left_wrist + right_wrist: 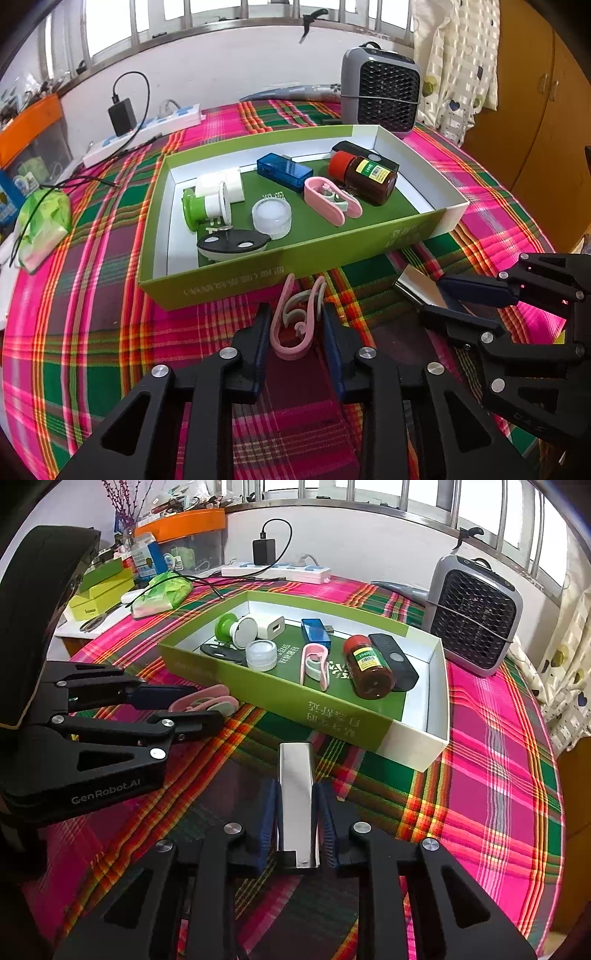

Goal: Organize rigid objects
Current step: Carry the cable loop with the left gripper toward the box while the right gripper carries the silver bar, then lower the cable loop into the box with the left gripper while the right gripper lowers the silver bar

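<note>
At the lower centre of each wrist view, the left tool [297,325] pinches a pink-and-grey plastic clip [295,321], while the right tool [295,812] pinches a shiny silver metal block [297,805]. Both sit on the plaid-covered bench [498,775], just before the green cardboard tray [258,269].

Pink clip [293,325], silver bar [297,805], both gripped

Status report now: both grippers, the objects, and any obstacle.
Left gripper shut on pink plastic clip. Right gripper shut on shiny silver metal block. Both on plaid cloth, outside green cardboard box. Near box wall in the way.
</note>
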The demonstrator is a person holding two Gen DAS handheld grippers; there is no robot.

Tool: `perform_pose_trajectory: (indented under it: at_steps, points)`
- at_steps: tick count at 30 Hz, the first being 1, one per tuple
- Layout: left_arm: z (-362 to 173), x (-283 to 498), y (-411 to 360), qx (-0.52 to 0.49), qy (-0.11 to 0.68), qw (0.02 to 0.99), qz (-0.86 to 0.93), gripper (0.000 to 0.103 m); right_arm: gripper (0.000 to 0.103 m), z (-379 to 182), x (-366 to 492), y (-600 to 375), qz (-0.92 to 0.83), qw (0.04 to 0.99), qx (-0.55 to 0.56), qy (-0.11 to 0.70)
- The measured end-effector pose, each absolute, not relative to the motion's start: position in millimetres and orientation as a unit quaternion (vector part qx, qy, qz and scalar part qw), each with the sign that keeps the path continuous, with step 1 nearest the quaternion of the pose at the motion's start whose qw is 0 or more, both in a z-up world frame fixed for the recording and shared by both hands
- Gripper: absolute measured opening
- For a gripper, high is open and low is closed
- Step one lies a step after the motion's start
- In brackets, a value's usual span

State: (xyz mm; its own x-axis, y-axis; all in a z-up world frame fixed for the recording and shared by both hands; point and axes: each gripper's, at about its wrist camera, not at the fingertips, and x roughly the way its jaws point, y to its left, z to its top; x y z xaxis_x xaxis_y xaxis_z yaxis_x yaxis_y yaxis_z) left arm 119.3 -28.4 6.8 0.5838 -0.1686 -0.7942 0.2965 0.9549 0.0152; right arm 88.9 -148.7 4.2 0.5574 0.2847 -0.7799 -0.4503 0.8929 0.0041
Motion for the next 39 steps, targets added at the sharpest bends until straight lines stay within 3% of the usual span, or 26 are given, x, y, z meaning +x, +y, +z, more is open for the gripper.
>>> perform_pose_trajectory:
  at_steps: [39]
  points:
    - [36, 84, -16, 0.039, 0.405, 0.905, -0.123, 0.022, 0.024, 23, 65, -151, 0.187, 0.896, -0.055, 0.399]
